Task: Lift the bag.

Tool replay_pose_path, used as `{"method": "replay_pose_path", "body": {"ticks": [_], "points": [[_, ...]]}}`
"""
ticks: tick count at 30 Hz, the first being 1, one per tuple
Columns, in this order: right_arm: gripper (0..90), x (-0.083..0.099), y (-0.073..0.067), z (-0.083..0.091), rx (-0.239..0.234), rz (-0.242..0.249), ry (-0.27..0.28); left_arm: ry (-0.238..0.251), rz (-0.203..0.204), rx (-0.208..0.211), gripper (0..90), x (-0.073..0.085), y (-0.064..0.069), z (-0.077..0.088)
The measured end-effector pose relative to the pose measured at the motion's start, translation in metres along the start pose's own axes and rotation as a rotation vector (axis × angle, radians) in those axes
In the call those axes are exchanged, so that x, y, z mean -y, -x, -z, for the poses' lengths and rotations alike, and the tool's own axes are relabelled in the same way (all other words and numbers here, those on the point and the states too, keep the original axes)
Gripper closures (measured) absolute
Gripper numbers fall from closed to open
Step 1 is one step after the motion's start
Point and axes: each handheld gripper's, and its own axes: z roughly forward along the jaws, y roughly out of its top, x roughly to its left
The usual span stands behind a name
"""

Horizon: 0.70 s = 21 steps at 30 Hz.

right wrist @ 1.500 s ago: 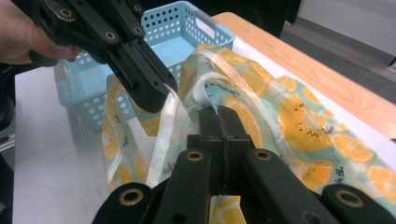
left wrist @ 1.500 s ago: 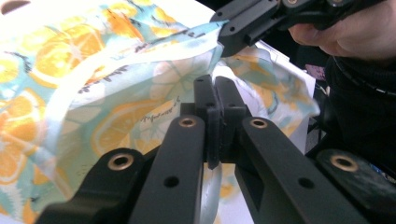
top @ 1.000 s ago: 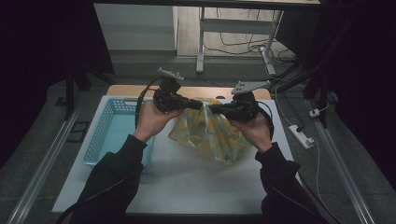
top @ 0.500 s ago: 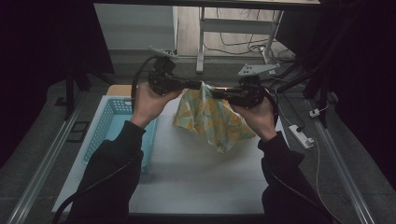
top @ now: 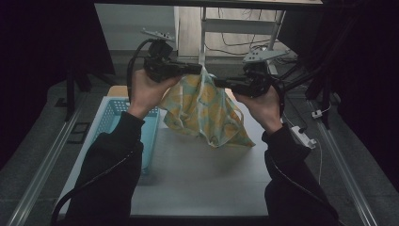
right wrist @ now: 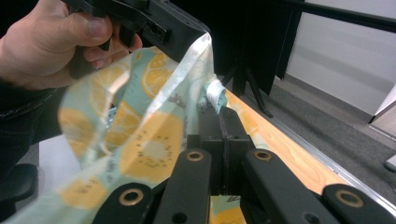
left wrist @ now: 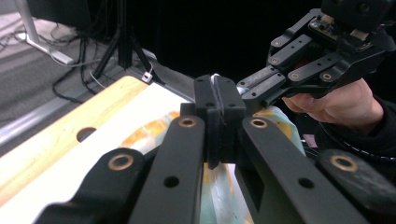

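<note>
Hanging from both tools, the thin pale-teal plastic bag printed with orange slices (top: pixel 202 110) droops below the left gripper (top: pixel 196 69) and right gripper (top: pixel 217 83), each pinching its top edge.

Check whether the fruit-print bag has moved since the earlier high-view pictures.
Yes. The bag has been lifted: earlier its top sat near the blue basket's far rim, and now it hangs higher in the high view, pinched by the left gripper and the right gripper.
</note>
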Motion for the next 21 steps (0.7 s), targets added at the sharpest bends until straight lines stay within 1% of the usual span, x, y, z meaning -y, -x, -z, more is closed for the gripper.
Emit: {"method": "replay_pose_path", "body": {"ticks": [4, 8, 12, 16, 18, 21], "points": [[90.0, -0.005, -0.001, 0.002, 0.003, 0.004, 0.008, 0.004, -0.010, -0.010, 89.6, -0.003, 0.002, 0.001], [90.0, -0.007, -0.002, 0.003, 0.009, 0.010, 0.009, 0.018, -0.006, -0.013, 89.6, -0.002, 0.000, 0.001], [90.0, -0.008, -0.002, 0.003, 0.015, 0.011, 0.017, 0.019, -0.012, -0.017, 89.6, -0.001, -0.001, -0.001], [90.0, -0.002, 0.001, 0.000, 0.026, 0.009, 0.006, -0.003, -0.018, -0.032, 89.5, 0.003, -0.004, -0.008], [90.0, 0.004, 0.003, -0.003, 0.036, 0.006, -0.003, 0.002, -0.010, -0.021, 89.4, 0.007, -0.007, -0.011], [90.0, 0.013, 0.007, -0.007, 0.040, -0.010, -0.007, -0.016, -0.011, -0.028, 89.3, 0.012, -0.010, -0.018]]}}
